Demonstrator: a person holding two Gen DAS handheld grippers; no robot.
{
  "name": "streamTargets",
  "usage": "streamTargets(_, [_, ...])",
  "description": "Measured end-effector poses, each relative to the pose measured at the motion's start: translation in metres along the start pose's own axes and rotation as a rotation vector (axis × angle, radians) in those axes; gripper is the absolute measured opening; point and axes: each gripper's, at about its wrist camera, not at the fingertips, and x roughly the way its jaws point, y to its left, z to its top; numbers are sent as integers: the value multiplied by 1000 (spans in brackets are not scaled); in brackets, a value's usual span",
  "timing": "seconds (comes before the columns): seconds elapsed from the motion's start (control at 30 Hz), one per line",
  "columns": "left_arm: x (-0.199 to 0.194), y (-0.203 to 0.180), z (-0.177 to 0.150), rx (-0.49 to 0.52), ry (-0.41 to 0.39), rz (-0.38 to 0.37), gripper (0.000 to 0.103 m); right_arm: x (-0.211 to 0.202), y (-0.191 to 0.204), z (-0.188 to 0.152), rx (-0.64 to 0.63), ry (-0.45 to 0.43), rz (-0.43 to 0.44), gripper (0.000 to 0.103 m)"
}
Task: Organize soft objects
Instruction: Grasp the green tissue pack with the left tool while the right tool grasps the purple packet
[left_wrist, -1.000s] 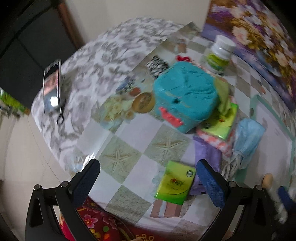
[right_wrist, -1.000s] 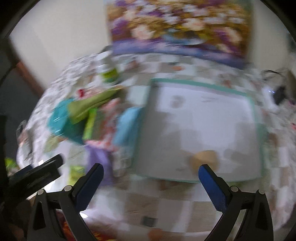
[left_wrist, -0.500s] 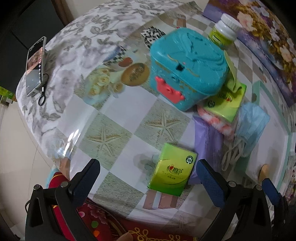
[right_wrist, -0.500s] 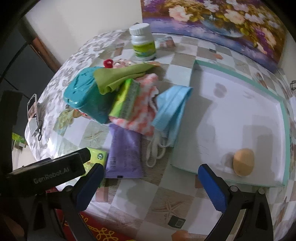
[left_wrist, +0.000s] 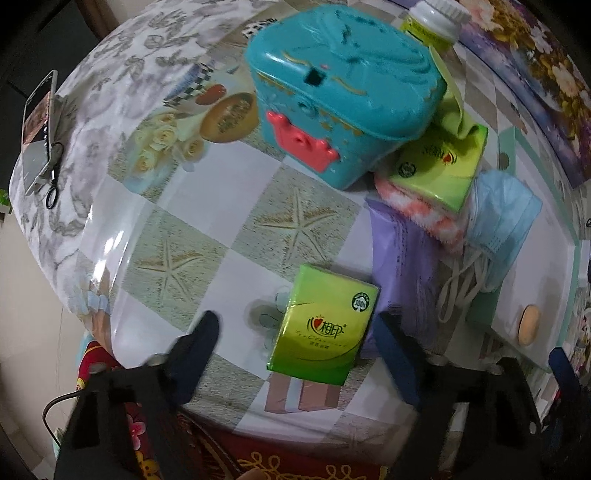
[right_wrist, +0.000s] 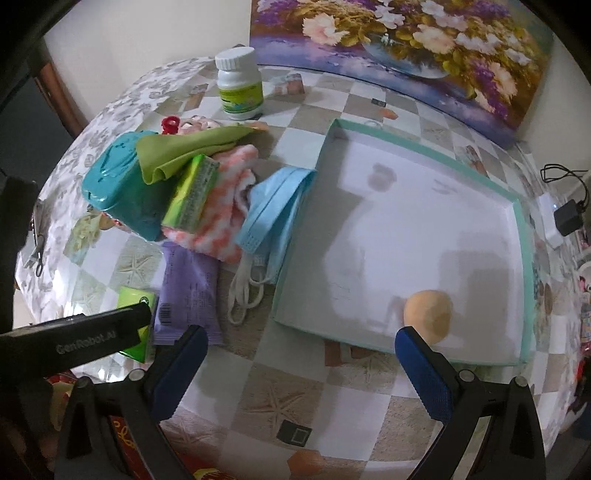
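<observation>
Checked squares with starfish cover the bench (left_wrist: 236, 236), and a big flower picture (right_wrist: 406, 44) leans on the wall behind it. All places below are told from the tray (right_wrist: 517, 206), the flat white box with a green rim.

A moment ago the left claw (left_wrist: 295, 332) was higher and farther back. Now it has come down close, and its two fingers stand wide on either side of the green pack (left_wrist: 325, 328), not touching it yet. So I think this pack is the next soft thing to be picked up and put away.

The pack lies well to the left of the tray, by the bench edge. Between them lie a purple pack (right_wrist: 188, 284) and a blue mask (right_wrist: 277, 206) that touches the tray's left rim. Farther left sits a teal box (left_wrist: 343, 88), with another green pack (left_wrist: 439, 166) on a pink towel (right_wrist: 225, 206) beside it.

The right claw (right_wrist: 295, 343) is wide and holds nothing. It hangs just in front of the tray. One tan puff (right_wrist: 428, 314) already lies inside, near the front rim. A white bottle (right_wrist: 240, 85) stands far back to the left
</observation>
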Motion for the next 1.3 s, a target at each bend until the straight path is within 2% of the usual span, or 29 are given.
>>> streamTargets(0.17, [11, -13, 0, 21, -2, -43, 53, -1, -1, -1, 6, -10, -1, 103])
streamTargets(0.23, [11, -16, 1, 21, -8, -52, 49, 0, -1, 0, 13, -16, 5, 103])
streamTargets(0.43, [14, -13, 5, -45, -11, -60, 49, -1, 8, 2, -10, -40, 73, 102])
streamTargets(0.57, [17, -2, 10, -113, -29, -39, 48, 4, 17, 2, -30, -32, 116, 100])
streamTargets(0.77, [29, 16, 20, -200, -23, -106, 48, 15, 35, 4, -73, -11, 226, 85])
streamTargets(0.93, [34, 26, 27, -227, -40, -99, 48, 27, 55, 4, -134, 15, 276, 71])
streamTargets(1.0, [33, 30, 27, -231, -37, -109, 48, 29, 61, 5, -146, 16, 296, 70])
streamTargets(1.1, [32, 36, 27, -231, -32, -121, 49, 30, 67, 6, -152, 11, 334, 59])
streamTargets(1.13, [27, 52, 30, -229, -30, -124, 49, 30, 67, 8, -151, 12, 342, 58])
streamTargets(1.3, [33, 53, 32, -216, -29, -117, 50, 43, 74, 13, -157, 32, 305, 58])
